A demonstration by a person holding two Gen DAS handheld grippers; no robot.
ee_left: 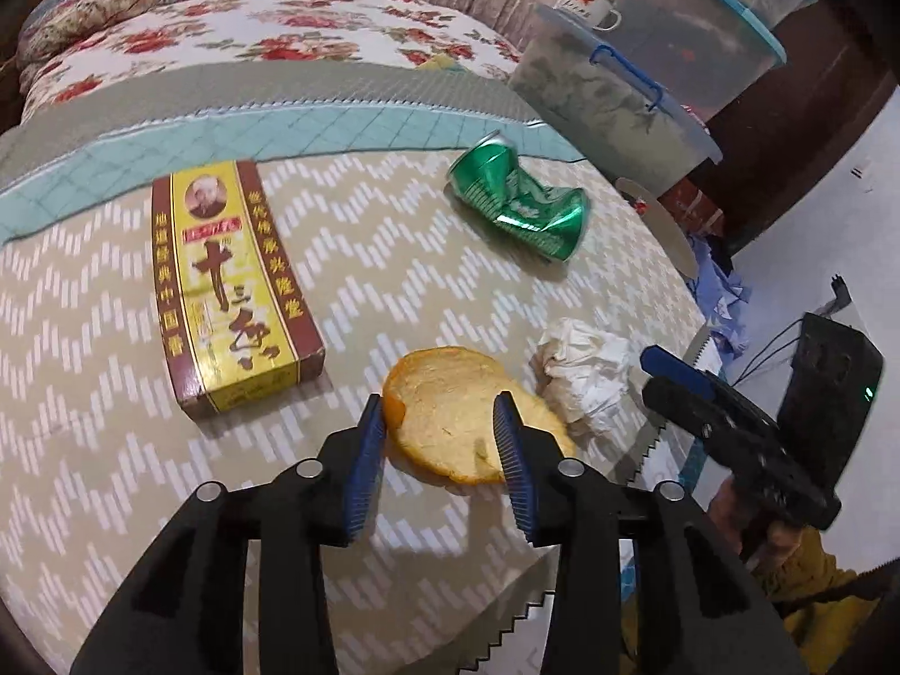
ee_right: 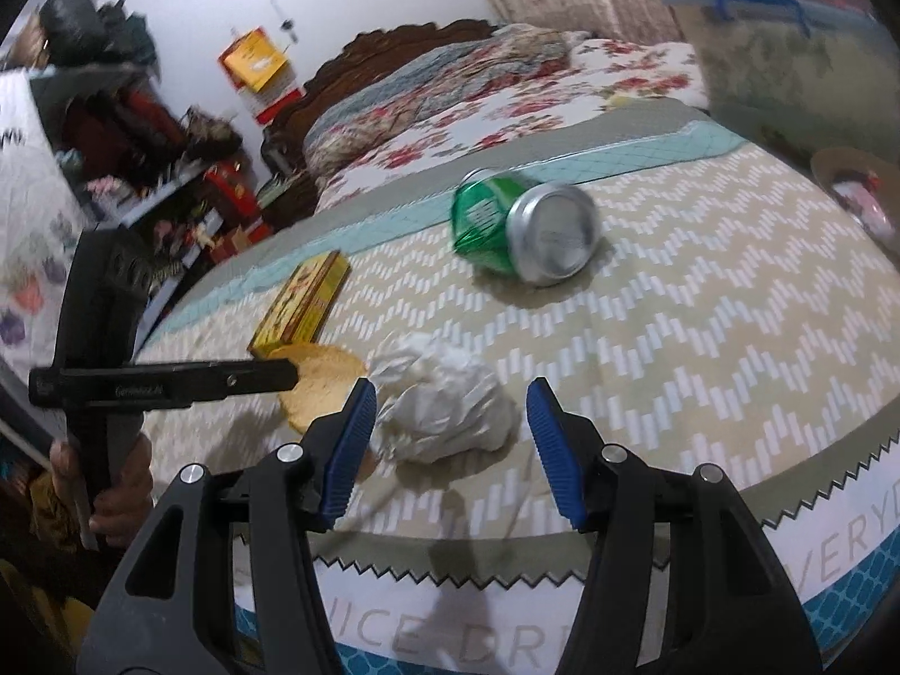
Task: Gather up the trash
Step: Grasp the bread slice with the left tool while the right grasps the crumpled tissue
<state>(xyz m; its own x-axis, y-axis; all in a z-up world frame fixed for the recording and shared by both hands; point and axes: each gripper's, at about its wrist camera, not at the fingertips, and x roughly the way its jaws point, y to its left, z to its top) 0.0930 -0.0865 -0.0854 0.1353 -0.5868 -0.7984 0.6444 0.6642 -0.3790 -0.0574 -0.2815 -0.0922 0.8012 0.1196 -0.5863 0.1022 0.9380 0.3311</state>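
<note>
Left wrist view: orange peel [ee_left: 450, 422], pale pith up, lies between the half-open, empty left gripper [ee_left: 441, 439]; right gripper [ee_right: 453, 439] gapes over crumpled tissue [ee_right: 444, 405].

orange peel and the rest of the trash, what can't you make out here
- Orange peel: left wrist view, the left gripper hides its near edge; pad contact unclear.
- Green can: both views, motion blur hides its label.
- Crumpled tissue: right wrist view, near side behind the right gripper.
</note>
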